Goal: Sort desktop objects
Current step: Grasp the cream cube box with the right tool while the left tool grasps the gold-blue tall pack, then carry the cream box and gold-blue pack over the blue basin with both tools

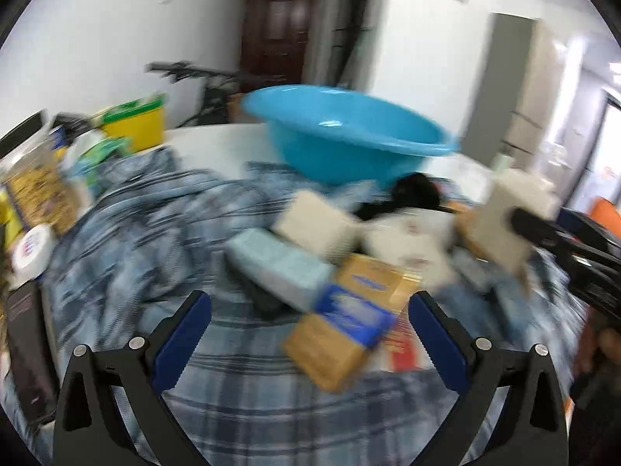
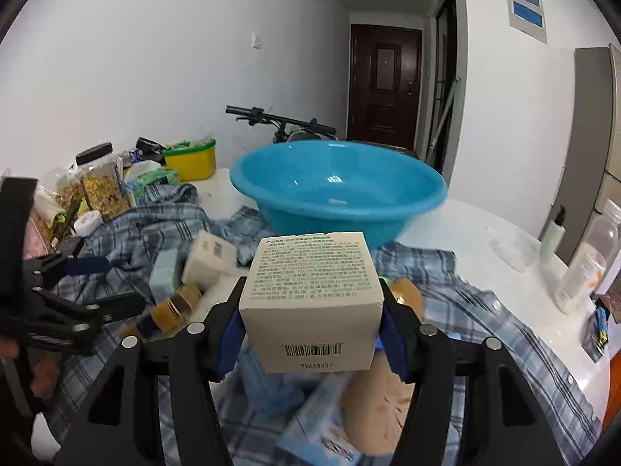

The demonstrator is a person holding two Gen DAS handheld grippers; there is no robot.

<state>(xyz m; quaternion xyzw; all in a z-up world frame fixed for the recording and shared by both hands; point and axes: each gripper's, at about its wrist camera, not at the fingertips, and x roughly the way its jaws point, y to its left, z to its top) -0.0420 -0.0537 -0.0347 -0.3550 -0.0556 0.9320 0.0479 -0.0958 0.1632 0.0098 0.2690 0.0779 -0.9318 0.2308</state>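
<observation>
Clamped between the blue pads of the right gripper [image 2: 310, 334] sits a white carton [image 2: 310, 303], a squarish cardboard box with fine print on its top face and a barcode on the side facing the camera; the jaws press on its two flanks and it is held clear of the cloth below. Just beyond the carton stands the blue basin [image 2: 337, 190], smooth glossy plastic, round, and empty as far as its inside shows. I judge it the likely place for the sorted things, so the job looks barely begun: one box is in hand, nothing is in the basin yet.

Under and around the gripper lies a rumpled plaid shirt [image 2: 485, 310], soft blue-and-grey cloth. To the left of the carton a second pale box [image 2: 209, 260] and a light blue packet [image 2: 165, 272] lie on the shirt, still unsorted.

Farther left, the left gripper [image 1: 310, 334] hangs over the same heap with its jaws spread wide and nothing between them. Just ahead of it lies a tan box with a blue band [image 1: 349, 318], flat and rectangular, though the picture is blurred there.

Along the far left edge of the white table [image 2: 516, 240] stand a yellow tub [image 2: 192, 163] and a clear jar [image 2: 101, 186] with a black lid.
</observation>
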